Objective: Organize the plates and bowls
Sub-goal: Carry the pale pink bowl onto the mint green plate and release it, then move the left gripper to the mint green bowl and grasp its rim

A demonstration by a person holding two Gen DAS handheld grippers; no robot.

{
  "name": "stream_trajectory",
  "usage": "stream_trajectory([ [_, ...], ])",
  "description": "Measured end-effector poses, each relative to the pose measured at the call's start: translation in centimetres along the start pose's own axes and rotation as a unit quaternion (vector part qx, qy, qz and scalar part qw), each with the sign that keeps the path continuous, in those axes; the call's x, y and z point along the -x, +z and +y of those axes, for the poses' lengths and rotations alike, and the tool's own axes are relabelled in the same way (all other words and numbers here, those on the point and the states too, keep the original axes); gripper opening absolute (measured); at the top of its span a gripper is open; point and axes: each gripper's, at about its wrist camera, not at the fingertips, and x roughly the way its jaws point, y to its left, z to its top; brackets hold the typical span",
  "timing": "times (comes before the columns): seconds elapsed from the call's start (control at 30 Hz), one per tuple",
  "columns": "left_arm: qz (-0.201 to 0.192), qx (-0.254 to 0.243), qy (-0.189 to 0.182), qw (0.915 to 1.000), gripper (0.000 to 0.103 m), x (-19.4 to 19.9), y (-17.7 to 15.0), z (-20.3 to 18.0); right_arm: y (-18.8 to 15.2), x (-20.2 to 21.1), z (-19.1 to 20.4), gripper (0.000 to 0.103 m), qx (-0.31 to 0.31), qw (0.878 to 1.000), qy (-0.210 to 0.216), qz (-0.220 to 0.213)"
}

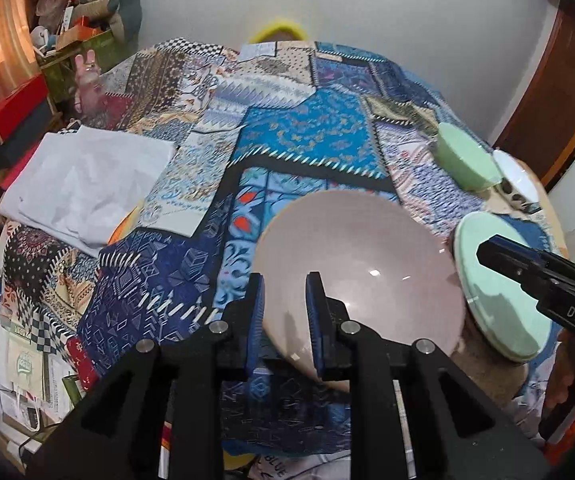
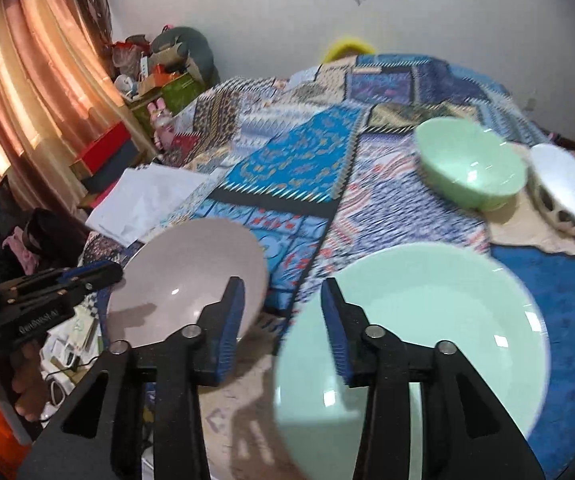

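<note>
My left gripper (image 1: 285,320) is pinched on the near rim of the pink plate (image 1: 363,264), which tilts up off the patchwork quilt (image 1: 307,136). My right gripper (image 2: 283,324) has its jaws spread; the near rim of the mint plate (image 2: 427,320) sits between them, against the right pad only. The two plates sit side by side near the quilt's front edge. Farther back, toward the quilt's right edge, a mint bowl (image 2: 471,168) rests just beside a white bowl (image 2: 567,188). A folded white cloth (image 1: 87,184) lies near the left edge.
</note>
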Motion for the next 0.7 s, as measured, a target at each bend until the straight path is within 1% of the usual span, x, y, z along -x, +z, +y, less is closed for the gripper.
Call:
stream_trajectory([
  [0.03, -0.004, -0.002, -0.001, 1.0, 0.021, 0.3, 0.3, -0.4, 0.2, 0.6, -0.6, 0.044, 0.0, 1.0, -0.009, -0.008],
  [0.1, -0.018, -0.012, 0.0, 0.9998, 0.024, 1.0, 1.0, -1.4, 0.5, 1.6, -1.9, 0.046, -0.003, 0.999, -0.024, -0.021],
  [0.17, -0.029, -0.02, -0.001, 0.9994, 0.03, 1.4, 1.6, -2.4, 0.9, 2.1, -3.0, 0.047, -0.006, 0.999, -0.037, -0.026],
  [0.33, -0.048, -0.039, -0.008, 0.998, 0.051, 1.6, 3.6, -5.5, 1.7, 3.3, -7.0, 0.049, -0.026, 0.997, -0.068, -0.033],
  [0.4, -0.053, -0.048, -0.011, 0.9974, 0.056, 1.3, 4.4, -6.7, 2.1, 3.6, -8.6, 0.049, -0.034, 0.996, -0.079, -0.034],
  [0.43, -0.054, -0.053, -0.012, 0.9971, 0.06, 1.0, 4.9, -7.4, 2.2, 3.7, -9.5, 0.05, -0.039, 0.995, -0.084, -0.035],
  [0.5, -0.053, -0.06, -0.014, 0.9967, 0.065, 0.4, 5.6, -8.5, 2.7, 3.7, -10.9, 0.051, -0.047, 0.994, -0.092, -0.033],
  [0.7, -0.029, -0.072, -0.03, 0.9966, 0.07, -2.5, 8.5, -11.4, 3.9, 2.9, -14.2, 0.051, -0.059, 0.992, -0.107, -0.026],
])
